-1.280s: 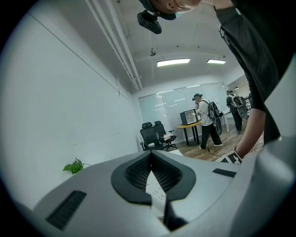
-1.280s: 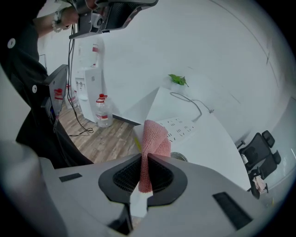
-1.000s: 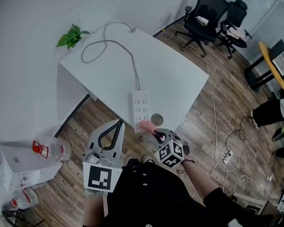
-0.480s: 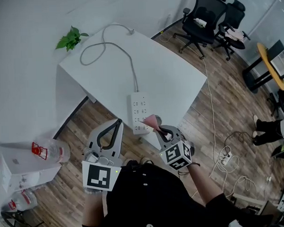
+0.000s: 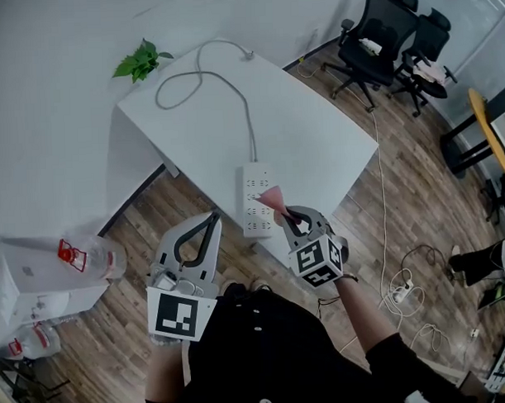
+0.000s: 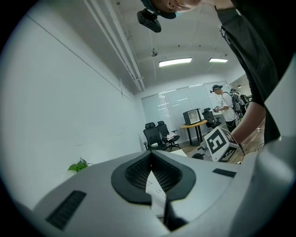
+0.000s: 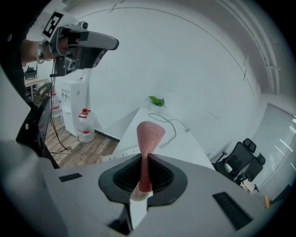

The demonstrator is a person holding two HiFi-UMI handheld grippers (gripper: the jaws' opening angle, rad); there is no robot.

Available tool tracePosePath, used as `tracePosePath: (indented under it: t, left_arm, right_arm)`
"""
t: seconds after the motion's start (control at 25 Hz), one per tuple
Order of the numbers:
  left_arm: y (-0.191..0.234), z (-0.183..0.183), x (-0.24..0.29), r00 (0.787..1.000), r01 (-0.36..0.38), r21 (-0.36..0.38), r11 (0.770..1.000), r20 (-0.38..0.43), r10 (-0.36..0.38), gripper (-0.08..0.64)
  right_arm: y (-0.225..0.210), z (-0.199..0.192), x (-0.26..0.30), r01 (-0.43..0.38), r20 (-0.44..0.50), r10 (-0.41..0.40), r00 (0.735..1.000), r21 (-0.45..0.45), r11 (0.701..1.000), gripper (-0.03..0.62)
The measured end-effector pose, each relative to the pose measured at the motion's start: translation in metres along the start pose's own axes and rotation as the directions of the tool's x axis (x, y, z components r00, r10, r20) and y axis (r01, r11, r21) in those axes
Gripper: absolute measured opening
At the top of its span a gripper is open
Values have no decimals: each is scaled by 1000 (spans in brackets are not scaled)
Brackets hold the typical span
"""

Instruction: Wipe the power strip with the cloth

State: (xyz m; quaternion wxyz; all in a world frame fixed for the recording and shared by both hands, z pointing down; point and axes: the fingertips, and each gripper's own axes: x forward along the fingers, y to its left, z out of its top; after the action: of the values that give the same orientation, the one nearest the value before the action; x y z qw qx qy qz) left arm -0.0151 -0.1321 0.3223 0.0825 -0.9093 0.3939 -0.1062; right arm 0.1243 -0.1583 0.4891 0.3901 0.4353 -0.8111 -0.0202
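Observation:
A white power strip (image 5: 255,196) lies near the front edge of the white table (image 5: 317,145), and its grey cable (image 5: 232,98) loops off to the far corner. My right gripper (image 5: 288,220) is shut on a pink cloth (image 5: 273,197). The cloth's free end fans out over the strip's right side; I cannot tell whether it touches. In the right gripper view the cloth (image 7: 149,139) stands up out of the shut jaws, with the strip (image 7: 121,155) just below. My left gripper (image 5: 210,219) hangs shut and empty off the table's front, left of the strip.
A green plant (image 5: 140,60) stands beyond the table's far left corner. Water bottles (image 5: 89,258) and a white box sit on the floor at my left. Black office chairs (image 5: 379,35) and loose floor cables (image 5: 404,274) are to the right.
My right gripper has carried the cloth from the strip's near end up toward its middle. The left gripper has stayed where it was.

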Motion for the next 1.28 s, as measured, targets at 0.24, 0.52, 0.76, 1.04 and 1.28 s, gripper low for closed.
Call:
tracePosePath:
  t: [0.24, 0.52, 0.76, 1.04, 1.28]
  left_arm:
    - [12, -9, -15, 998, -59, -7, 998, -29, 59, 14]
    - [28, -22, -33, 987, -143, -27, 989, -74, 141, 14]
    - [38, -33, -48, 974, -200, -31, 979, -114, 195, 14]
    - [48, -48, -68, 952, -267, -53, 962, -171, 255, 14]
    - [51, -54, -79, 942, -291, -51, 955, -191, 277, 14]
  right_arm:
    - [-24, 22, 37, 3, 15, -2, 1000, -69, 998, 51]
    - [-46, 38, 87, -18, -8, 17, 1000, -152, 988, 51]
    - [-64, 32, 129, -23, -74, 9, 997, -199, 980, 51]
    - [-63, 17, 163, -64, -161, 22, 987, -260, 963, 51]
    - [-40, 10, 177, -132, -215, 64, 975, -318, 939, 51]
